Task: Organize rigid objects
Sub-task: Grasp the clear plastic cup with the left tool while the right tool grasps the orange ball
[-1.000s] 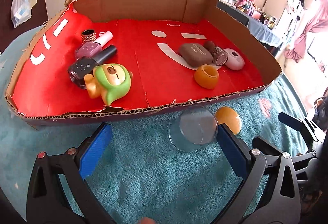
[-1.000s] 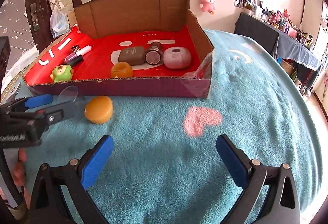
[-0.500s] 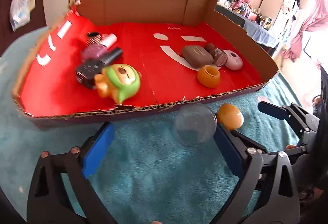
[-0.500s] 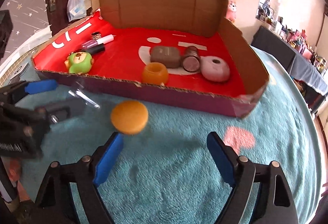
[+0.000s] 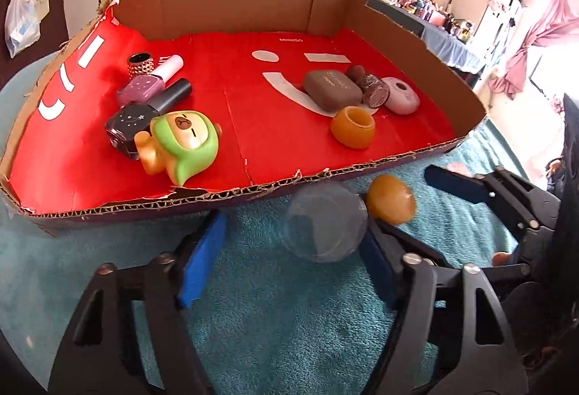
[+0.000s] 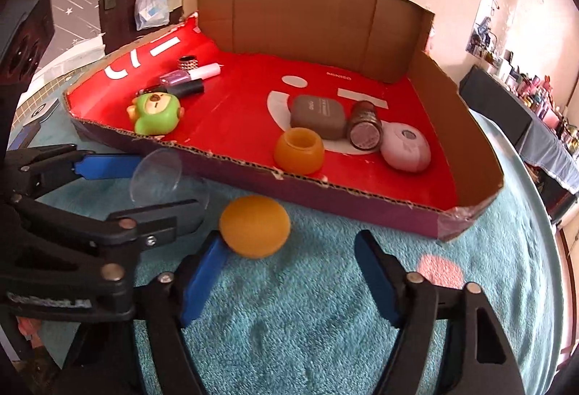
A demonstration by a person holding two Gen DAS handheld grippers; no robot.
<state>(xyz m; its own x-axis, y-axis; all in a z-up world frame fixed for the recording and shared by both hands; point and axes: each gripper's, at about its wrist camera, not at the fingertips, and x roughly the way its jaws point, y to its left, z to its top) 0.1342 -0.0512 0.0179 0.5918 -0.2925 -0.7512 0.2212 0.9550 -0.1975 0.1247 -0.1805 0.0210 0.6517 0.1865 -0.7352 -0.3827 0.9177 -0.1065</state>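
A clear plastic cup (image 5: 324, 221) lies on its side on the teal towel, between my left gripper's (image 5: 291, 232) fingers. It rests against the right pad, with a gap to the left pad, and the jaws are closing. Just right of it lies an orange dome-shaped cap (image 5: 390, 199). In the right wrist view that cap (image 6: 255, 221) sits by the left fingertip of my right gripper (image 6: 289, 243), whose jaws are also closing with a wide gap on the right. Behind both stands a red-lined cardboard tray (image 5: 253, 188).
The tray (image 6: 362, 194) holds a green toy (image 5: 184, 145), nail polish bottles (image 5: 144, 89), an orange pot (image 5: 353, 127), a brown case (image 5: 331, 91), a glitter jar (image 5: 374, 89) and a pink round case (image 5: 401, 100). The two grippers stand close together in front of the tray. A pink heart mark (image 6: 439, 272) is on the towel at right.
Both grippers' jaws have narrowed. The right gripper has swung left, bringing the orange cap between its fingers. The clear cup now sits against the left gripper's right pad.
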